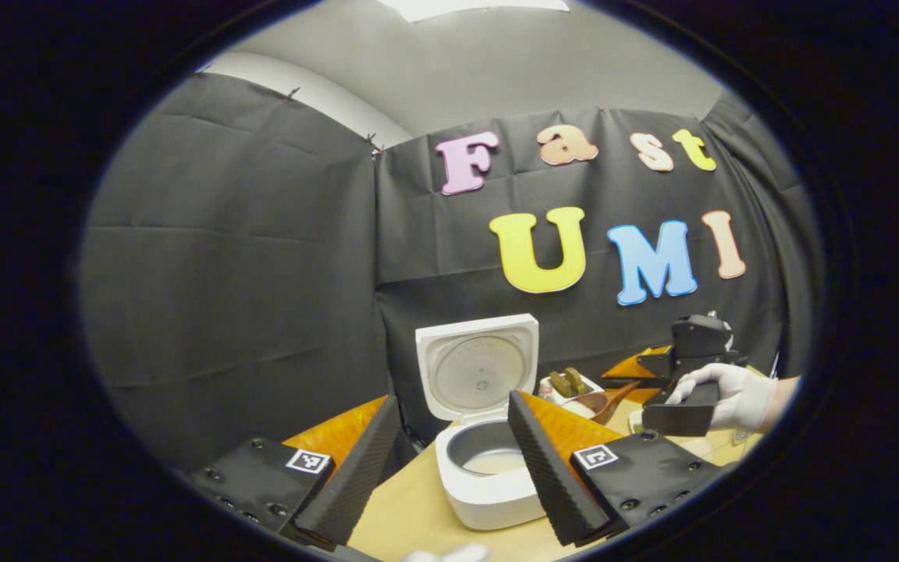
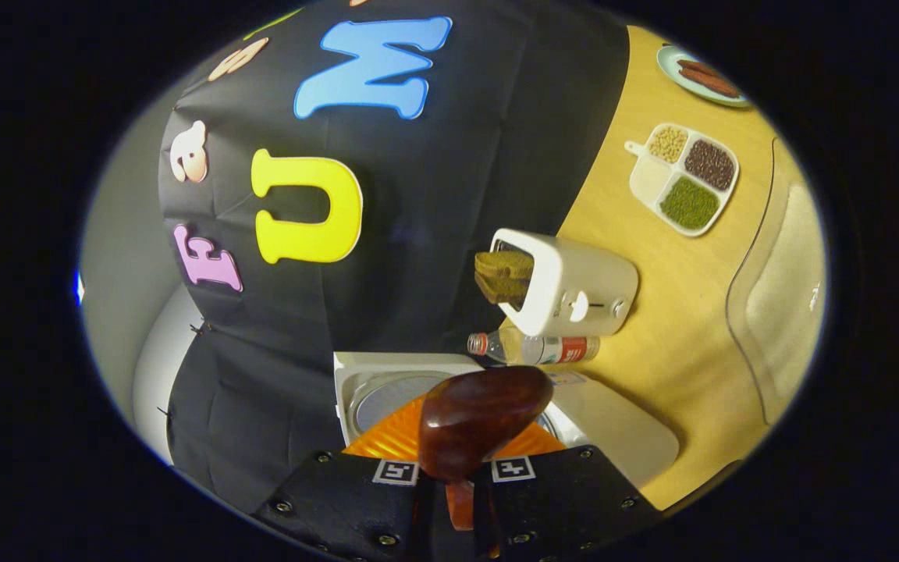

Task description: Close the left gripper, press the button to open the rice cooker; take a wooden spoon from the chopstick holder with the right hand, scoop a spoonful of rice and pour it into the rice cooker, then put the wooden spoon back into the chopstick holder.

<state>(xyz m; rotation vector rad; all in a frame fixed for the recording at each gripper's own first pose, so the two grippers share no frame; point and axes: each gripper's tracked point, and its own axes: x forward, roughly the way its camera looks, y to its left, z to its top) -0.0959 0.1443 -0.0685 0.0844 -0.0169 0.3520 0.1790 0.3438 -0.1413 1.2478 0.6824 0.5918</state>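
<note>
No legible writing — the right gripper [image 2: 449,499] pinched the wooden spoon [image 2: 481,421], tilted over the open rice cooker [image 1: 488,468]; the left gripper [image 1: 449,468] stood spread.

Left gripper view: camera low over the tabletop [image 1: 418,507], level, facing the booth's back wall; near the rice cooker [image 1: 488,476], whose raised lid [image 1: 479,365] stands just ahead. The right gripper [image 1: 613,384] and a gloved hand [image 1: 734,394] sit farther off at the right.

Right gripper view: camera rolled sideways, so the tabletop [image 2: 676,312] runs up the right side; close above the rice cooker [image 2: 613,429], looking past the toaster [image 2: 574,285] to a divided tray [image 2: 684,178].

Shared: rice cooker, open lid, tabletop, back wall.
</note>
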